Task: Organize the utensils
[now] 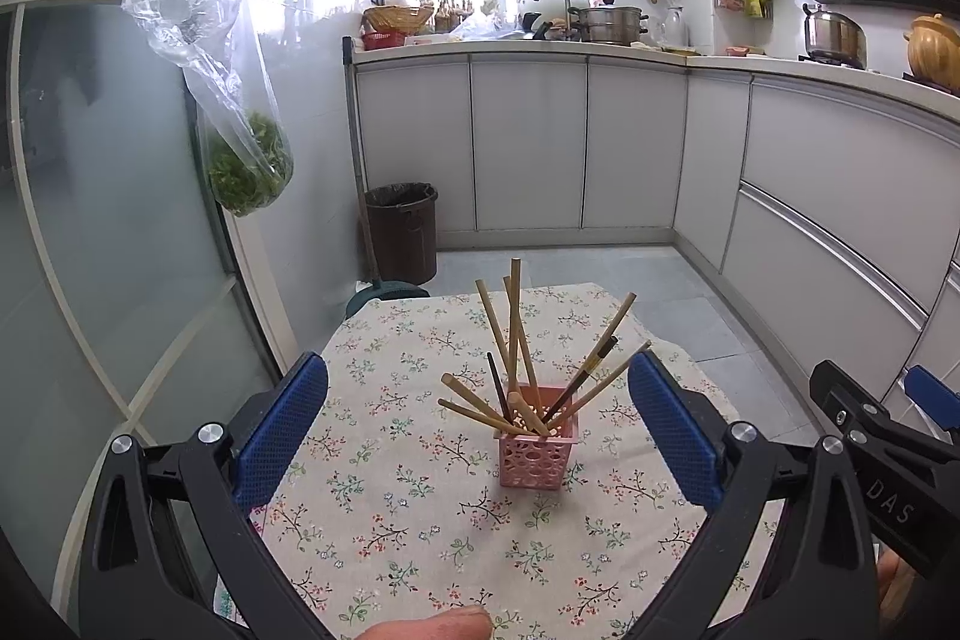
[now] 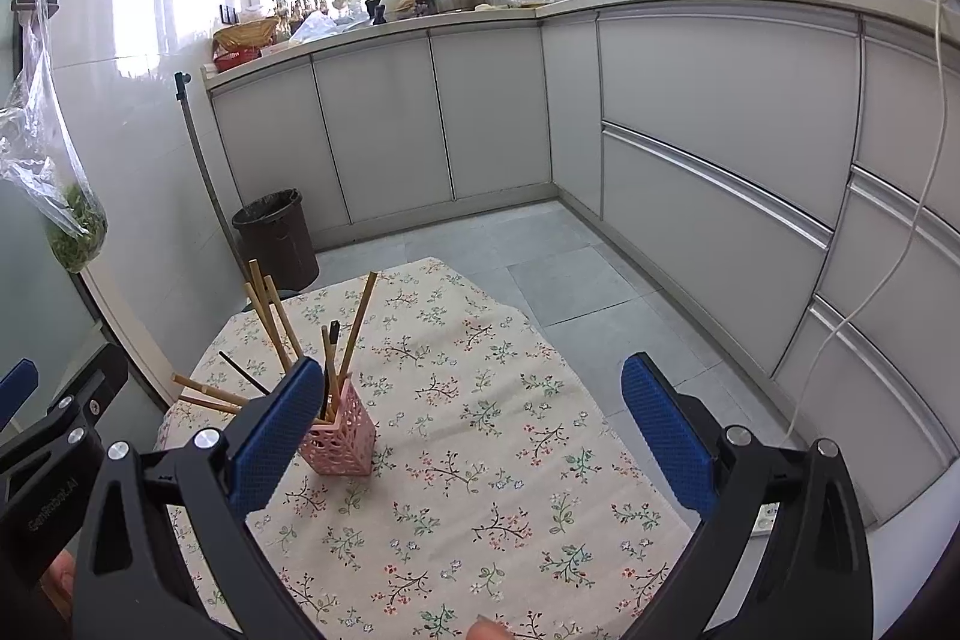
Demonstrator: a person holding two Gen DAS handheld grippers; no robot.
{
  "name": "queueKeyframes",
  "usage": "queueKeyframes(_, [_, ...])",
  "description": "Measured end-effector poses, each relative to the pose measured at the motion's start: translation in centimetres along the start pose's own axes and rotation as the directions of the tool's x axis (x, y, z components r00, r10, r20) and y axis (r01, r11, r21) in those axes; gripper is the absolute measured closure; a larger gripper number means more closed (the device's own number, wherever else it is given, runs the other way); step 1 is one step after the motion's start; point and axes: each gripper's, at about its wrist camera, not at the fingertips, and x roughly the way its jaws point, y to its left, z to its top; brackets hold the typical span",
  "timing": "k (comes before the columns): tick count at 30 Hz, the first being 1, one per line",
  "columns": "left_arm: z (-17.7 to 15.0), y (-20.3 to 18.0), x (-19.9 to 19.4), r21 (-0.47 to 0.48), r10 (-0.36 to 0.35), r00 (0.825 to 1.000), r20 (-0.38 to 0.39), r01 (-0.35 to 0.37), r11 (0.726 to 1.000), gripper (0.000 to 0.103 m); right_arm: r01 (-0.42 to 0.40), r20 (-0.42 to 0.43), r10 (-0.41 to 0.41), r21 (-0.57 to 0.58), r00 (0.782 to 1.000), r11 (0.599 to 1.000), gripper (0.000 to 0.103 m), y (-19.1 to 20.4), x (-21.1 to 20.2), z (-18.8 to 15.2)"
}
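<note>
A pink perforated holder (image 1: 538, 445) stands upright on the floral tablecloth (image 1: 384, 520), with several bamboo and dark chopsticks (image 1: 513, 334) fanned out of it. My left gripper (image 1: 477, 430) is open, its blue pads well apart on either side of the holder and nearer the camera. In the right wrist view the holder (image 2: 343, 439) sits low left, partly hidden behind my left blue finger pad (image 2: 273, 439). My right gripper (image 2: 474, 436) is open over bare cloth, to the right of the holder. Nothing is held by either.
The table is small, with floor beyond its far and right edges. A dark bin (image 1: 402, 232) stands by the wall behind it. A glass door with a hanging bag of greens (image 1: 246, 166) is at left. White cabinets (image 2: 720, 148) run along the right.
</note>
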Motion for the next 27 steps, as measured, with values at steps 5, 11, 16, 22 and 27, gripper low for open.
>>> queueKeyframes(5, [-0.08,-0.03,0.09,0.005,0.001,1.0,-0.007,-0.001,1.0,0.007,-0.001,-0.002,0.001,-0.001,1.0,1.0,0.006,0.1,0.06,-0.08])
queueKeyframes(11, [-0.09,0.08,0.17,0.006,-0.001,1.0,-0.011,0.001,1.0,0.007,-0.006,-0.013,0.006,0.003,1.0,1.0,0.006,0.06,0.15,-0.26])
queueKeyframes(16, [-0.1,0.03,0.18,0.008,-0.001,1.0,-0.01,0.001,1.0,0.007,-0.006,-0.01,0.006,0.004,1.0,1.0,0.006,-0.04,0.08,-0.14])
queueKeyframes(22, [-0.09,0.09,0.28,0.01,0.001,1.0,-0.013,-0.001,1.0,0.007,-0.01,-0.016,0.01,0.002,1.0,1.0,0.006,0.02,0.16,-0.2])
queueKeyframes(27, [-0.05,0.16,0.3,0.011,0.001,1.0,-0.011,-0.001,1.0,0.007,-0.012,-0.022,0.012,0.002,1.0,1.0,0.006,0.09,0.18,-0.23])
